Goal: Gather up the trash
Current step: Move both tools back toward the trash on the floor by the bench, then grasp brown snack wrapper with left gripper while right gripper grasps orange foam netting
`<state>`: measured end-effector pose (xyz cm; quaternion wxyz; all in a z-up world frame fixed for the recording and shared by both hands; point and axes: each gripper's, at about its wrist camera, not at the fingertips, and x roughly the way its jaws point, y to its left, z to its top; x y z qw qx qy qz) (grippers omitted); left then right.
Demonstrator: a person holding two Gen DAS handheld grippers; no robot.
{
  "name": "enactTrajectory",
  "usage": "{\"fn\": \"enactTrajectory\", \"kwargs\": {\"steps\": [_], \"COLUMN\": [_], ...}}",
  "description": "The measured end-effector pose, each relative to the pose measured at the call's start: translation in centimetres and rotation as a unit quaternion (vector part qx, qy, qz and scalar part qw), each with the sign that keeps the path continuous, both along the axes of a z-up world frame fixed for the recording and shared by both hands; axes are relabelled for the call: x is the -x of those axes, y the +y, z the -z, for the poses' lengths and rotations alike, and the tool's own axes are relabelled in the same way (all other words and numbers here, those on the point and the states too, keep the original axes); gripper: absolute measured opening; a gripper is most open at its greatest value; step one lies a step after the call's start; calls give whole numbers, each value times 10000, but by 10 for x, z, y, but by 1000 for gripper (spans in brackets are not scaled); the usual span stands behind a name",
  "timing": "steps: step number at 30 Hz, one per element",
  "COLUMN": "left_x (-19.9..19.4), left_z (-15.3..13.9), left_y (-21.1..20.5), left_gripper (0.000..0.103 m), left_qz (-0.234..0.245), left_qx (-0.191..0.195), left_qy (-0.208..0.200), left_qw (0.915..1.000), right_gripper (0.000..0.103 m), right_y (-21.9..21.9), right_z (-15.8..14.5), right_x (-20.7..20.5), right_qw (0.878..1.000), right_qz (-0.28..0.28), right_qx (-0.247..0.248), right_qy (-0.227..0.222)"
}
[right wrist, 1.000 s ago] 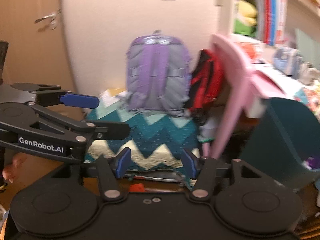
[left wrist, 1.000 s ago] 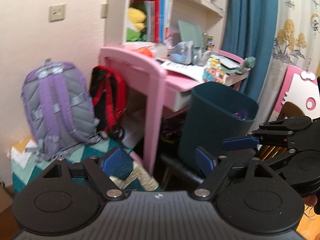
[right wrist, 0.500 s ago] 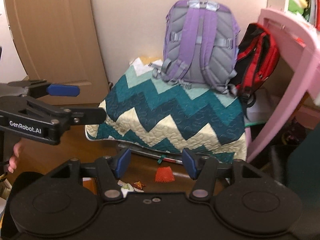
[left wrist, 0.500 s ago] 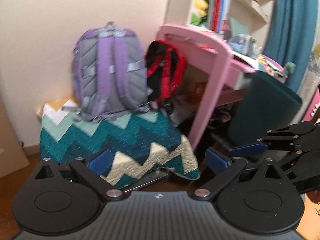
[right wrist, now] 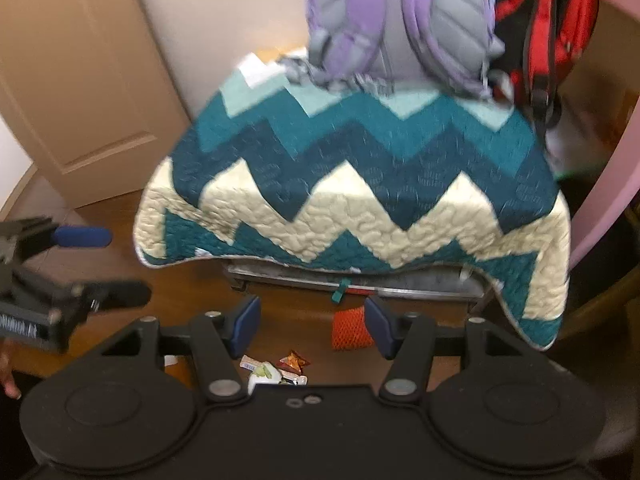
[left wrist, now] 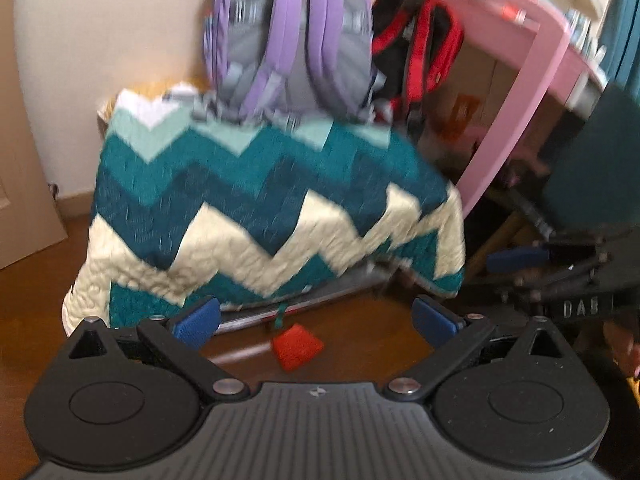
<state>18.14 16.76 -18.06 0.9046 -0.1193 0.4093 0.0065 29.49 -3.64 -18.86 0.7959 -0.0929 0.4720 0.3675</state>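
My left gripper (left wrist: 316, 318) has just been opening and now stands spread wide over the wooden floor (left wrist: 360, 328), nothing between its blue pads. Beyond them on the floor lies an orange net scrap (left wrist: 297, 345), just in front of the zigzag quilt (left wrist: 260, 208). My right gripper (right wrist: 308, 326) is partly open and empty too; the same scrap shows beside its right pad, and a few crumpled wrappers (right wrist: 276, 368) lie on the floor close below the jaws. A purple backpack (right wrist: 400, 20) and a red-and-black one (right wrist: 548, 24) sit at the quilt's back edge, beside a pink desk (left wrist: 516, 80).
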Motion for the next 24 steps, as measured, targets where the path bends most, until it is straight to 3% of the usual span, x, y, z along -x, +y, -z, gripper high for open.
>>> {"fn": "enactTrajectory", "kwargs": {"steps": [8, 17, 24], "left_x": [-24, -50, -71], "left_z": [85, 178, 259], "left_y": [26, 38, 25], "left_gripper": [103, 103, 103], "left_qz": [270, 722, 625], "left_qx": [-133, -358, -555], "left_qy": [679, 1308, 1719], "left_qw": [9972, 9881, 9816], "right_gripper": [57, 57, 57], "right_y": [32, 56, 80], "right_z": [86, 187, 270], "right_x": [-33, -66, -85], "right_qw": [9983, 9925, 9872], "right_qz": [172, 395, 128], "right_qx": [470, 902, 1219], "right_qy": [307, 731, 1019]}}
